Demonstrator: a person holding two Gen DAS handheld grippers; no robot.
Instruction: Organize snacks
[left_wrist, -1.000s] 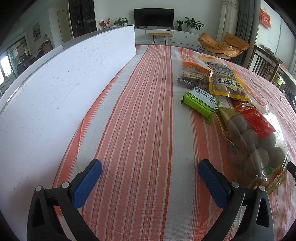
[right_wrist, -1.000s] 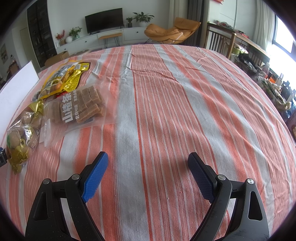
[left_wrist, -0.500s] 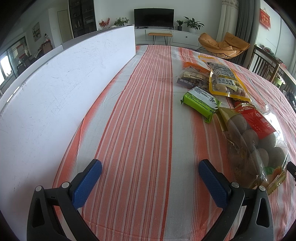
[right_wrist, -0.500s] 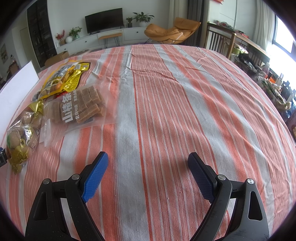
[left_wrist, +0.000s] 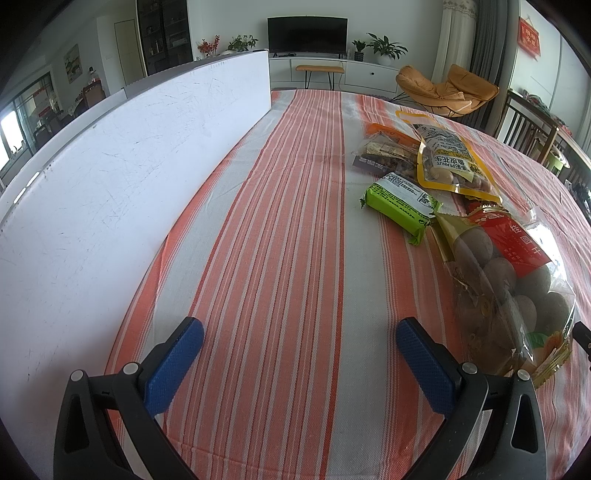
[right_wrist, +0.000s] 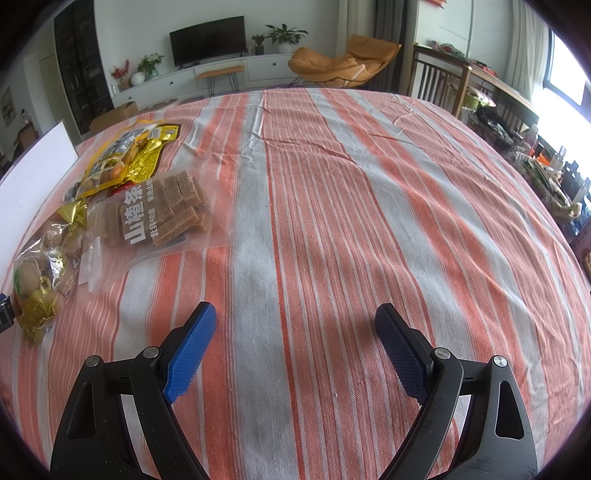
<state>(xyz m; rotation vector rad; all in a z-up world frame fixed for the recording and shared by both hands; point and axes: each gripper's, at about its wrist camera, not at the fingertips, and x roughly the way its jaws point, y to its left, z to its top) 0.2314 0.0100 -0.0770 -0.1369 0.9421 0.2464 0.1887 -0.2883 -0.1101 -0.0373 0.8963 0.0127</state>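
Several snack packs lie on the striped tablecloth. In the left wrist view a green bar pack (left_wrist: 400, 206), a yellow peanut bag (left_wrist: 448, 160), a dark mixed pack (left_wrist: 384, 151) and a clear bag of round brown balls (left_wrist: 517, 280) lie to the right. My left gripper (left_wrist: 300, 328) is open and empty, low over the cloth left of the ball bag. In the right wrist view a clear bag of hawthorn strips (right_wrist: 162, 218), the yellow bag (right_wrist: 129, 155) and the ball bag (right_wrist: 44, 266) lie at the left. My right gripper (right_wrist: 295, 314) is open and empty over bare cloth.
A long white board (left_wrist: 110, 177) stands along the left side of the table; its end shows in the right wrist view (right_wrist: 33, 177). Wooden chairs (right_wrist: 439, 79) and a cluttered side surface (right_wrist: 546, 173) stand past the table's right edge.
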